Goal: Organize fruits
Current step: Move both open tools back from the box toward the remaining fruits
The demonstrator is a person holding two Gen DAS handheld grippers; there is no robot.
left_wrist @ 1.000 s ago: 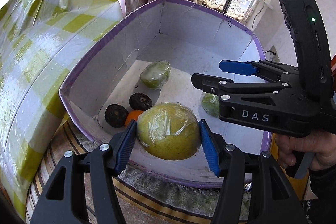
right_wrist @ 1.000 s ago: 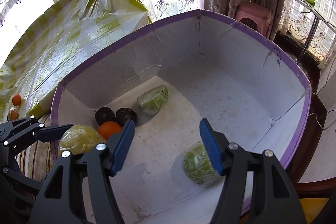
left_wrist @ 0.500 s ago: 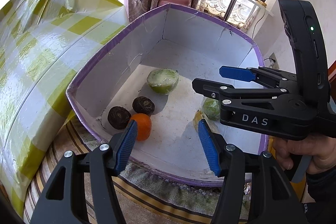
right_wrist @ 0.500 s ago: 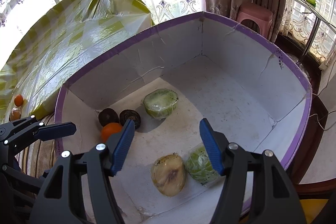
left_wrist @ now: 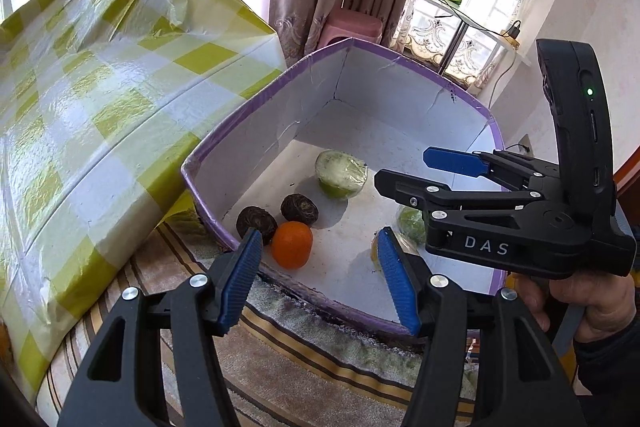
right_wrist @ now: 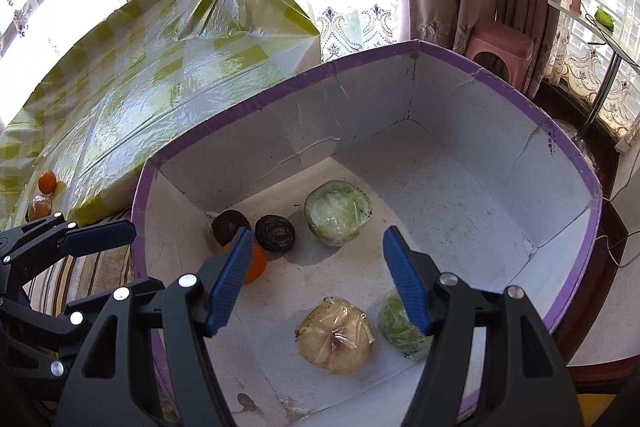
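Note:
A white box with a purple rim (left_wrist: 400, 59) (right_wrist: 500, 83) holds fruit. Inside lie a wrapped yellow fruit (right_wrist: 335, 335), mostly hidden behind my finger in the left wrist view (left_wrist: 373, 250), two wrapped green fruits (right_wrist: 337, 213) (right_wrist: 396, 323), an orange (left_wrist: 292, 244) (right_wrist: 256, 263) and two dark fruits (left_wrist: 299, 208) (left_wrist: 256, 223). My left gripper (left_wrist: 320, 279) is open and empty, above the box's near rim. My right gripper (right_wrist: 318, 279) is open and empty over the box; it also shows at the right in the left wrist view (left_wrist: 404, 171).
A block covered in yellow-checked plastic (left_wrist: 100, 107) (right_wrist: 160, 75) stands left of the box. An orange (right_wrist: 47, 181) and a wrapped fruit (right_wrist: 39, 207) lie by it. A striped cloth (left_wrist: 280, 367) lies under the box. A pink stool (right_wrist: 500, 47) stands behind.
My left gripper opened and let go of the wrapped yellow fruit, which now lies in the box. The left gripper pulled back from the box. The right gripper barely moved.

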